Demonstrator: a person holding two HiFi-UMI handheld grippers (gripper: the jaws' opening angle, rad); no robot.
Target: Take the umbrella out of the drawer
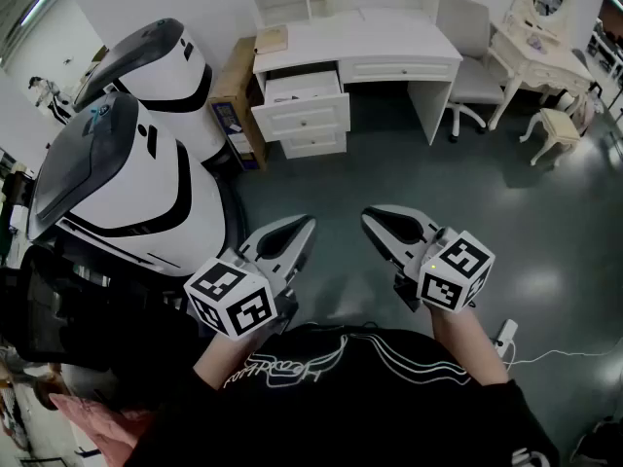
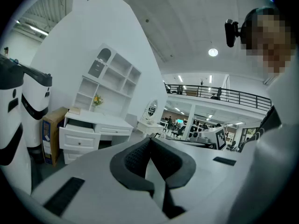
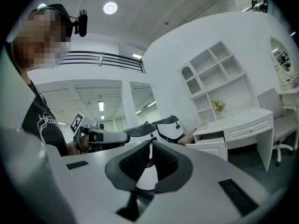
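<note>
In the head view the left tool [image 1: 302, 225] and right tool [image 1: 376, 218] hang well short of the white worktop [image 1: 389, 33] and its pulled-out top drawer [image 1: 302, 88], with no umbrella visible; the left gripper view shows its jaws clenched on nothing, and the right gripper view shows the same, so reaching in without opening them would probably just bump the drawer front.

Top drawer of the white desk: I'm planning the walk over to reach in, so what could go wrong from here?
1. The top drawer stands only partly open under the desk; no umbrella shows from here, so the reach may be blind.
2. The left gripper and right gripper are both shut and would likely bump rather than grasp.
3. A cardboard box crowds the drawer's left side.
</note>
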